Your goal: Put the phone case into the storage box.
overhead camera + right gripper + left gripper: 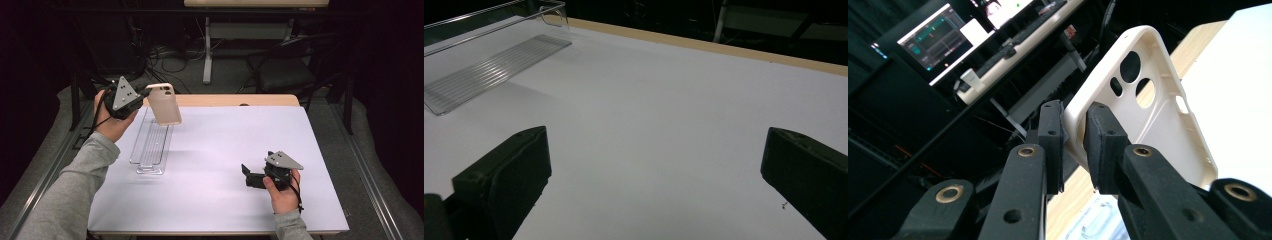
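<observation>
My left hand-held gripper (145, 92) is raised over the far left part of the table (225, 165), and its jaws are pinched on the edge of a cream phone case (165, 104). In the left gripper view the two black pads clamp the case's (1148, 100) side wall between them, with the camera cut-outs and the hollow inner face turned towards me. The case hangs in the air, tilted, touching nothing but the pads. Just below it, on the white table cover, lies a long clear plastic tray (150, 145) with a ribbed floor, running away from me along the left side; the case hovers above its far end.

My right hand-held gripper (250, 176) is low over the near right part of the table, well apart from the case and the tray. Its jaws stand spread wide with nothing between them, and in the right gripper view the bare white cover shows between the two pads, with the tray (489, 70) off at the upper left.
</observation>
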`<act>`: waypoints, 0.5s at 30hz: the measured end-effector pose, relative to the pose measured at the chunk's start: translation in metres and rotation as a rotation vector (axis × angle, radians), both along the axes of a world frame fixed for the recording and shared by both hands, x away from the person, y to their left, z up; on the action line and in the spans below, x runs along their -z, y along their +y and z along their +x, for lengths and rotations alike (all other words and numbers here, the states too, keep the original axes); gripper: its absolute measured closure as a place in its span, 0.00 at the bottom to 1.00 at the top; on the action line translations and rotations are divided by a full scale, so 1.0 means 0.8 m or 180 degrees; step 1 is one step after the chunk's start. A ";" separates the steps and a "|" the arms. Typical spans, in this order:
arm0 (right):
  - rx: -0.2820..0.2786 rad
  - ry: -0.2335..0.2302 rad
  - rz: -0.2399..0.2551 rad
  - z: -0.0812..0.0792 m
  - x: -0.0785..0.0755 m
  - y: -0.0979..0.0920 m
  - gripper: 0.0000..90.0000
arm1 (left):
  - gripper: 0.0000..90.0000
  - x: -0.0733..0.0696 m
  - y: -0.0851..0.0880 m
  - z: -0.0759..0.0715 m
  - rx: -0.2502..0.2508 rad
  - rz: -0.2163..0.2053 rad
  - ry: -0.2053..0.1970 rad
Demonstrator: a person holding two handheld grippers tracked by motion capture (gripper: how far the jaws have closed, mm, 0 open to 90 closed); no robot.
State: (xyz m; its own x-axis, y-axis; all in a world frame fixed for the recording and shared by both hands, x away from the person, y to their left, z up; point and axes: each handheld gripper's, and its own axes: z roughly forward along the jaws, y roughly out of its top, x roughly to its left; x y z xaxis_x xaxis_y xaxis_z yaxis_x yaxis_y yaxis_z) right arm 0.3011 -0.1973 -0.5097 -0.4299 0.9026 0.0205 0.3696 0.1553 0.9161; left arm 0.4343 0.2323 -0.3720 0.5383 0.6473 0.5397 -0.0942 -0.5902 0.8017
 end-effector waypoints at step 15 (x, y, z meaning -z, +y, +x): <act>0.0088 -0.0093 -0.0149 -0.004 0.004 0.000 0.00 | 0.87 0.002 0.017 0.030 -0.0118 0.0115 -0.0127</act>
State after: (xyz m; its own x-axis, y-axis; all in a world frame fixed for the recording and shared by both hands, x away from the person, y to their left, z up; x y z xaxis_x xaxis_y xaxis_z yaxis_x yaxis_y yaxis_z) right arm 0.2976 -0.1976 -0.5129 -0.4046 0.9139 -0.0344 0.3474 0.1884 0.9186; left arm 0.4586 0.2459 -0.3734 0.4918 0.6462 0.5836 -0.1031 -0.6223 0.7759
